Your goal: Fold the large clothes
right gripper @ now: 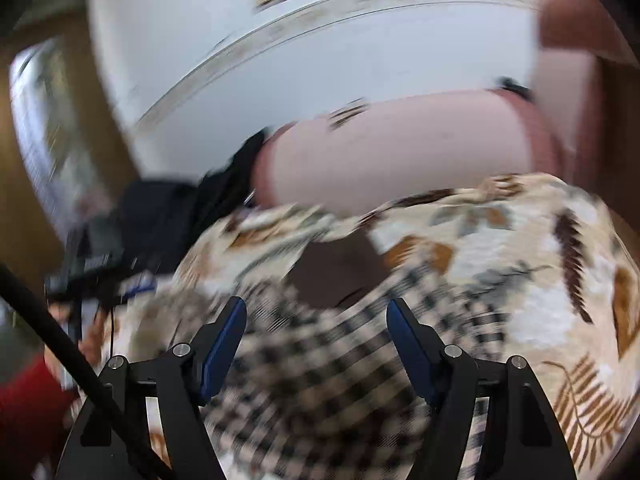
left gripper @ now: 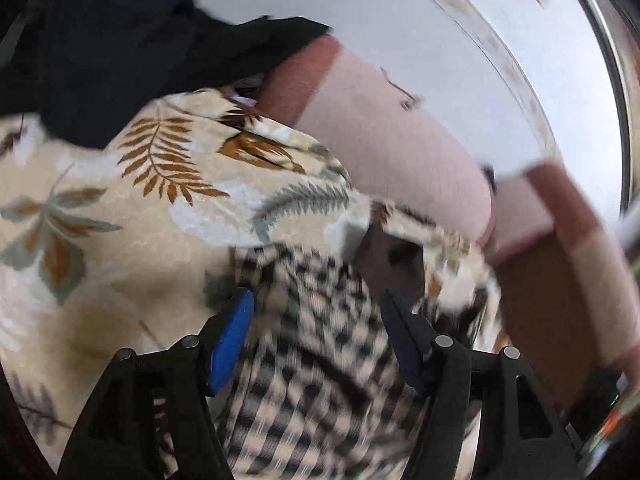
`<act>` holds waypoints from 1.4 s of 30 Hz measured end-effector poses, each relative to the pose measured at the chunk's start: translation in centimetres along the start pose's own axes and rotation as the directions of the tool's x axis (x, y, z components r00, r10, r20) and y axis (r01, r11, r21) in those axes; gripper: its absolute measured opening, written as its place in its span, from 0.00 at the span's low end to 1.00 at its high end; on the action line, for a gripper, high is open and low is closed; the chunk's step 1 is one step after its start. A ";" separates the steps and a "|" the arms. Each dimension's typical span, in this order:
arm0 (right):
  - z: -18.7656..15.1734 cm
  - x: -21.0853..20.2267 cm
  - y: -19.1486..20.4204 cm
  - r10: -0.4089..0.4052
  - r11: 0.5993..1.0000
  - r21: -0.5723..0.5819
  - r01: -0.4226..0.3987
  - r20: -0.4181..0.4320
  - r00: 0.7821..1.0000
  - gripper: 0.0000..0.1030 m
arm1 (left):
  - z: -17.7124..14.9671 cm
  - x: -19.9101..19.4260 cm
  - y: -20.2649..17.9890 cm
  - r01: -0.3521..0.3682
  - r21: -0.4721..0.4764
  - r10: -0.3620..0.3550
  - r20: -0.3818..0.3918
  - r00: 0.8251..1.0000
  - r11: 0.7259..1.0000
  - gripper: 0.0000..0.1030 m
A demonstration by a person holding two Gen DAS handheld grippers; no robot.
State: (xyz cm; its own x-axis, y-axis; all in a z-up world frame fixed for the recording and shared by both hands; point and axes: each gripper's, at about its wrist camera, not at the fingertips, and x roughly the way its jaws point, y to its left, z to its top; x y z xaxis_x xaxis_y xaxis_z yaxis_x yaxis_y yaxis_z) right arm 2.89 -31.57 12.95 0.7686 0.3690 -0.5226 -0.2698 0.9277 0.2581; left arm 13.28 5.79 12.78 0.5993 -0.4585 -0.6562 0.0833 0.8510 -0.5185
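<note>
The checked garment [left gripper: 320,360] lies on the leaf-print bed cover [left gripper: 100,200], near both cameras. The left hand-held gripper [left gripper: 316,344] and right hand-held gripper [right gripper: 316,344] hover open, gripping nothing. How much folding is done stays unclear through blur.

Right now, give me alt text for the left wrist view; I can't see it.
The left gripper hangs open above a black-and-cream checked garment, nothing between its pads. The garment lies on a cream leaf-print bedspread, with a pink bolster and dark clothing beyond. The picture is motion-blurred.
</note>
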 end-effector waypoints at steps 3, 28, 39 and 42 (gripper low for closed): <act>-1.3 0.8 2.1 0.010 0.997 -0.074 -0.014 -0.047 0.999 0.75 | -2.5 -0.3 -1.3 0.010 0.086 -0.007 -0.029 1.000 0.996 0.64; 0.0 11.5 -4.2 -0.055 0.974 0.214 0.078 -0.112 0.992 0.08 | 1.1 9.7 -3.8 0.075 -0.068 -0.084 -0.131 0.988 0.995 0.12; 0.7 14.2 -7.7 -0.130 0.954 0.254 0.160 -0.128 0.983 0.64 | 3.6 9.5 -1.1 0.036 -0.141 -0.047 -0.073 0.996 0.989 0.56; 2.2 10.5 -8.2 -0.133 0.958 0.248 0.142 -0.054 0.990 0.64 | 2.6 7.8 -1.2 0.004 -0.092 -0.011 -0.080 0.997 0.996 0.62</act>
State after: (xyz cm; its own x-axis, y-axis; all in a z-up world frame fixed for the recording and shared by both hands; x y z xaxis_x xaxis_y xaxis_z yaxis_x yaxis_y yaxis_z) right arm 14.52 -35.41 7.14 0.7652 0.2450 -0.5953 -0.0055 0.9272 0.3746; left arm 19.89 1.83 9.71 0.5329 -0.4869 -0.6921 0.0119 0.8221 -0.5693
